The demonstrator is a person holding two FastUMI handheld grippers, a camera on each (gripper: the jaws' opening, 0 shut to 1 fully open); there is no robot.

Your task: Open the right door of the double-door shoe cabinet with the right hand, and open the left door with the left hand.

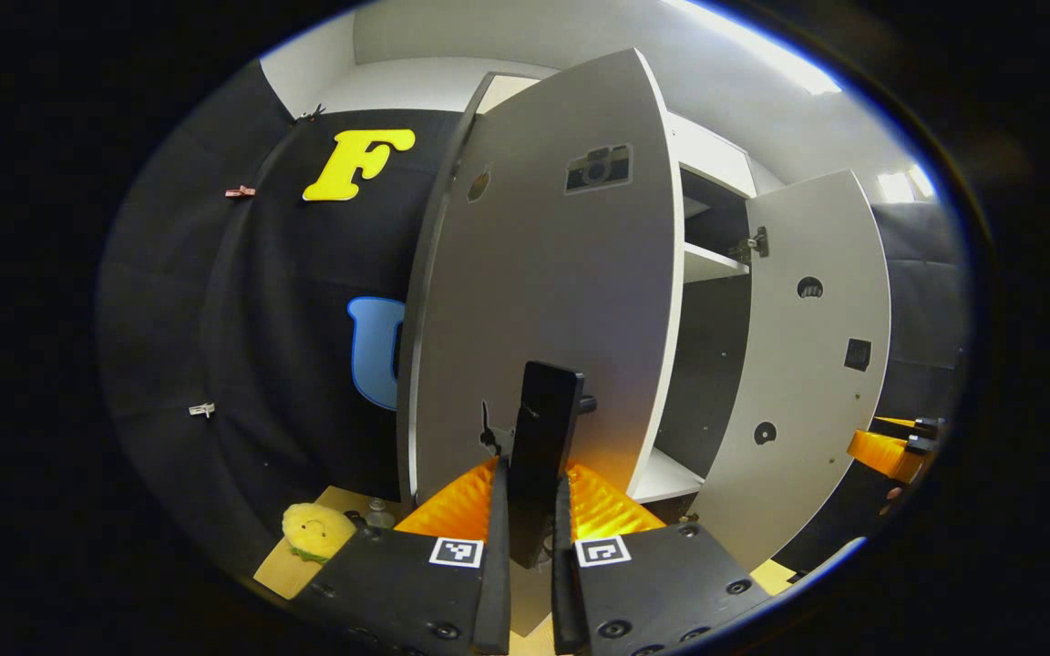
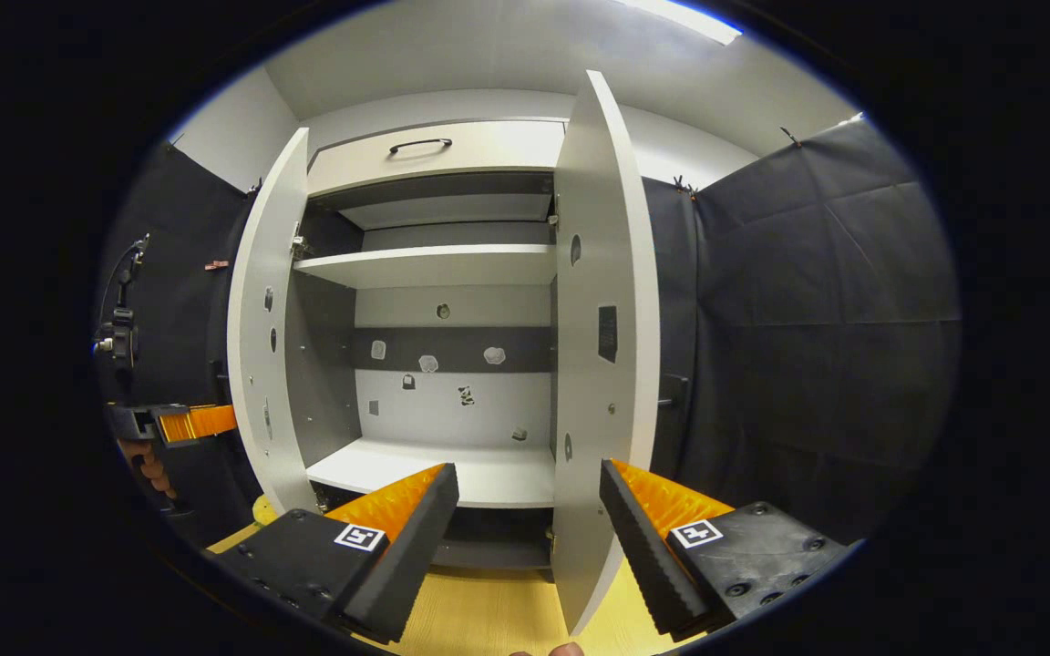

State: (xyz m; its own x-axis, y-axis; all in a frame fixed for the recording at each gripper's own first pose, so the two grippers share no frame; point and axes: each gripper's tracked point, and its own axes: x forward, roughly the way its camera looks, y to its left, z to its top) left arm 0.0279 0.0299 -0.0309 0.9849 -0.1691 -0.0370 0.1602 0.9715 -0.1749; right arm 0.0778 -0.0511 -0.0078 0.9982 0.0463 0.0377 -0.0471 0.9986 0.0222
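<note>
Pinching the left door's black handle (image 1: 543, 437), the left gripper (image 1: 530, 547) holds the left door (image 1: 552, 301) open at twelve o'clock; the right gripper (image 2: 525, 528) is spread around the right door (image 2: 602, 364) edge, open too.

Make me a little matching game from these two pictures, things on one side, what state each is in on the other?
Things:
1. left gripper
2. right gripper
3. left door
4. plush toy

States:
A. fingers spread apart, holding nothing
B. swung open, handle gripped
C. lying on the floor by the cabinet
D. clamped on a black handle

Pairs: 1-D, 2-A, 3-B, 4-C
</note>
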